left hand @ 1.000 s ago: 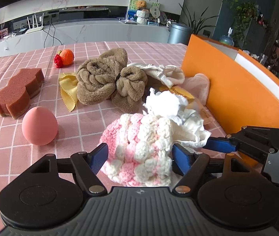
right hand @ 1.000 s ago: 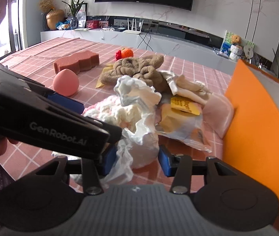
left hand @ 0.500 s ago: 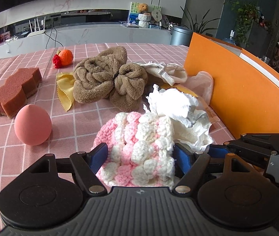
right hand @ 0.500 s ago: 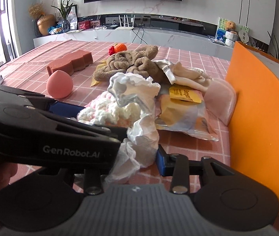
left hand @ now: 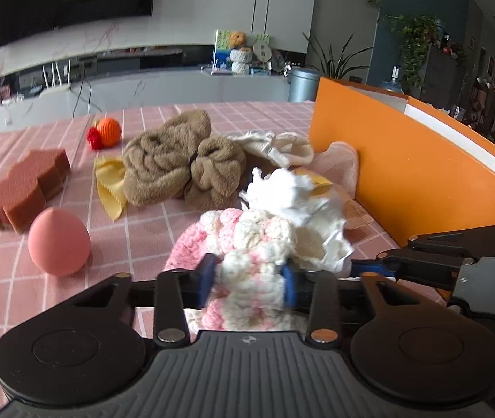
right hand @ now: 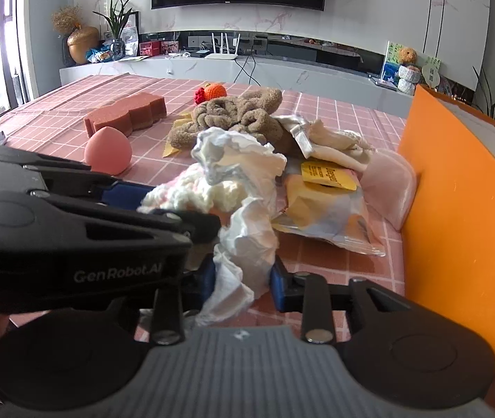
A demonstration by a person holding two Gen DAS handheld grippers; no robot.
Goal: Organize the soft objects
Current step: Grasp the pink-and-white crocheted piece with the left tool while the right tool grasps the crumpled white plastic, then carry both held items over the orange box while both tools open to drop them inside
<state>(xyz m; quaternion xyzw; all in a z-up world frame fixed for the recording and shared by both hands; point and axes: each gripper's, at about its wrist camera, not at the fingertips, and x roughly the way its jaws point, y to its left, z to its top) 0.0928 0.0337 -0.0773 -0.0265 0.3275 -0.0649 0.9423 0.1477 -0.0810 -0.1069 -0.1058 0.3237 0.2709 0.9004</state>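
Pink-and-white crocheted yarn piece [left hand: 247,244]: held by the left gripper [left hand: 249,280], whose blue-padded jaws are pinched against both sides of the knit. The piece sits low over the pink checked cloth of the counter [left hand: 143,230], near the front edge; contact with the cloth cannot be determined.

Crumpled white paper wad [right hand: 244,209]: held by the right gripper [right hand: 244,280], whose jaws are pinched on its lower part. The wad rises upward and leans against the yarn piece, touching it on its right side.

The two grippers are positioned side by side, the left one crossing the left half of the right wrist view.

Other items on the counter:
- Salmon-pink egg-shaped foam ball [left hand: 58,244], left of the yarn piece and apart from it.
- Reddish-brown scalloped sponge block [left hand: 26,183], just behind the foam ball.
- Tan terry towel, twisted into a bundle [left hand: 177,163], at centre.
- Yellow cloth scrap [left hand: 109,184], partly tucked under the towel's left edge.
- Small orange crocheted fruit with a red attachment [left hand: 106,133], farther back.
- Cream fabric piece [right hand: 331,142], right of the towel.
- Clear plastic bag with a yellow label [right hand: 327,202], lying flat beside the wad.
- Pale pink cushion-like pad [right hand: 390,188], resting against the orange panel wall [right hand: 456,209] along the counter's right side.
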